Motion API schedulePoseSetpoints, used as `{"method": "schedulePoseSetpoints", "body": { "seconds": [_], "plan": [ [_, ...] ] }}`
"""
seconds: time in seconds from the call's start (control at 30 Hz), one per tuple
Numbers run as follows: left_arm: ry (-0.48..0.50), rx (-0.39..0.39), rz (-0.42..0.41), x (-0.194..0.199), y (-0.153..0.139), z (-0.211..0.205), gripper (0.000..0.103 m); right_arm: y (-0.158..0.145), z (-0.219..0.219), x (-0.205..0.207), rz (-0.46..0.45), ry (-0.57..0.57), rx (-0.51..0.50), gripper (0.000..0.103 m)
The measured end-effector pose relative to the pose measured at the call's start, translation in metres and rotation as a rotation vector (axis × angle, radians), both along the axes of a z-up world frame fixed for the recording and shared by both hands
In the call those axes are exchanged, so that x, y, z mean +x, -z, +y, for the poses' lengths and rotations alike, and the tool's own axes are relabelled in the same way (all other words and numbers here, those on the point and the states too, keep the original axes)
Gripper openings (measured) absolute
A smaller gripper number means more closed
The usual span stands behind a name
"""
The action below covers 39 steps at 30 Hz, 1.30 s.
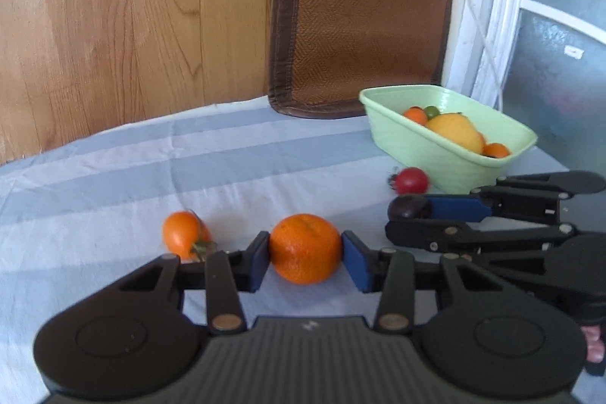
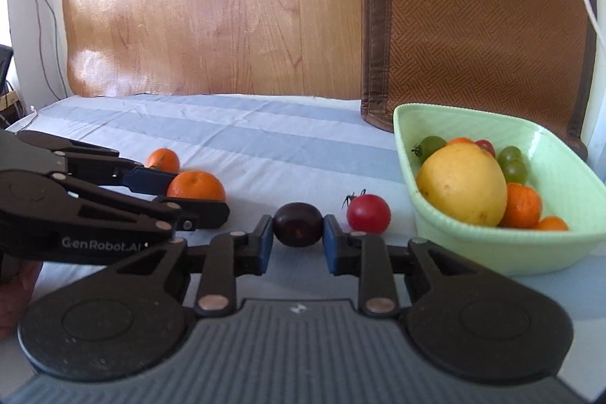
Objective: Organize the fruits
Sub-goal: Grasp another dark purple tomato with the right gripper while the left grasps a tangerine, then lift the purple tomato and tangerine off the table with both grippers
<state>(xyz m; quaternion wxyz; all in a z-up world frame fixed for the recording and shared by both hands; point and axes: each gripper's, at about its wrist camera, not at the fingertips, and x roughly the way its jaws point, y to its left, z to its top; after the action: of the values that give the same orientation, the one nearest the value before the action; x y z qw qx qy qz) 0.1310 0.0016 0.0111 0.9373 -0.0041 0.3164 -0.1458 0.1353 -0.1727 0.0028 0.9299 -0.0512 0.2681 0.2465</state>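
My left gripper is shut on a mandarin, its blue pads against both sides; the mandarin also shows in the right wrist view. My right gripper is shut on a dark plum, which also shows in the left wrist view. A small orange tomato lies on the cloth left of the mandarin. A red tomato lies just right of the plum. The pale green bowl at the right holds a yellow grapefruit, small oranges, green and red tomatoes.
A striped blue-and-white cloth covers the table. A wooden panel and a brown woven cushion stand behind it. A white cable hangs at the right, near a grey window panel.
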Motion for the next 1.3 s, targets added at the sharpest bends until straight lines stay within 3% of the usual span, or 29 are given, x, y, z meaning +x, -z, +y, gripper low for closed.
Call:
{"method": "schedulePoseSetpoints", "body": {
  "seconds": [0.2,0.4,0.8,1.3],
  "plan": [
    [0.018,-0.057,-0.006,-0.049,0.001,-0.002,0.041,-0.002,-0.025,-0.046,-0.018,0.003,0.058,0.03],
    [0.054,-0.042,-0.012,-0.076,0.007,-0.019,0.041,0.0,-0.04,-0.074,-0.007,0.016,0.079,0.031],
    [0.027,-0.004,-0.045,-0.084,0.007,-0.023,0.045,0.01,-0.032,-0.083,-0.026,0.04,-0.021,0.032],
    [0.025,-0.004,-0.05,-0.085,0.008,-0.025,0.042,0.01,-0.03,-0.084,-0.024,0.051,-0.019,0.032]
  ]
}}
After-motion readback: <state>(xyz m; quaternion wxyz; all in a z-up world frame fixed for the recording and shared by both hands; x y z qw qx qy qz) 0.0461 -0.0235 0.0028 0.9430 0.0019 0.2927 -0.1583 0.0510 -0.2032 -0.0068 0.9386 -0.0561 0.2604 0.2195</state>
